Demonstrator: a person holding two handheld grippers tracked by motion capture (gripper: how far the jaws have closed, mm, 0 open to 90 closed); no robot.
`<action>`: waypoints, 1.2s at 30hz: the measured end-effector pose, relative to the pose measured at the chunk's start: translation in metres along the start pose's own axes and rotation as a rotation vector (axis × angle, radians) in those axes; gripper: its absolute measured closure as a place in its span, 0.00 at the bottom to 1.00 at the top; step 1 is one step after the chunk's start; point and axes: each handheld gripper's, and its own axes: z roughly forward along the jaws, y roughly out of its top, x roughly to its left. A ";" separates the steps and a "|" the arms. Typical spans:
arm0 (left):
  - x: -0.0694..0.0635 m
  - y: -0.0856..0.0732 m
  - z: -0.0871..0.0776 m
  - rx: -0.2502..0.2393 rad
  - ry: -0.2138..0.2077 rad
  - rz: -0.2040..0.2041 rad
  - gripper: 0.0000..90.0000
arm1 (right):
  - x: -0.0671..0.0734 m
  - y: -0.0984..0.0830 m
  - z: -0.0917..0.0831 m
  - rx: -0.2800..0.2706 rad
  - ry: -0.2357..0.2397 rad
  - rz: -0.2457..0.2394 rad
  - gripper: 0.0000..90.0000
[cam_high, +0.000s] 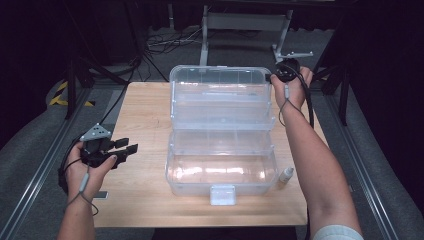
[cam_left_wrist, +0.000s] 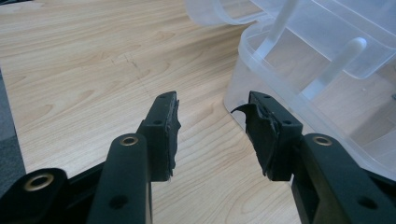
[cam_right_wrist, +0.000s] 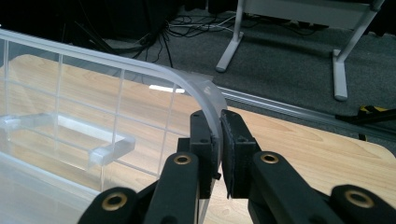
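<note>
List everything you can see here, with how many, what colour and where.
Storage box: one, clear plastic, open at table centre.
Lid: one, clear, raised at the box's far side.
Latch: one, clear, box front.
Small bottle: one, white, right of the box.
Table: one, light wood.
Stand legs: grey, floor beyond the table.
Cables: black, floor behind.
Left tool: black, open, left of the box.
Right tool: black, shut on the lid's right corner.
</note>
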 end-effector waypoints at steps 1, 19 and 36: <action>0.000 0.000 0.000 0.000 0.000 -0.001 0.61 | 0.000 0.000 0.001 0.001 0.001 -0.002 0.94; 0.005 0.000 0.005 0.004 -0.019 -0.005 0.61 | -0.011 -0.005 0.029 0.048 0.037 0.038 0.95; 0.005 -0.013 0.005 0.040 0.002 -0.025 0.60 | -0.022 -0.014 0.056 0.103 0.077 0.093 0.94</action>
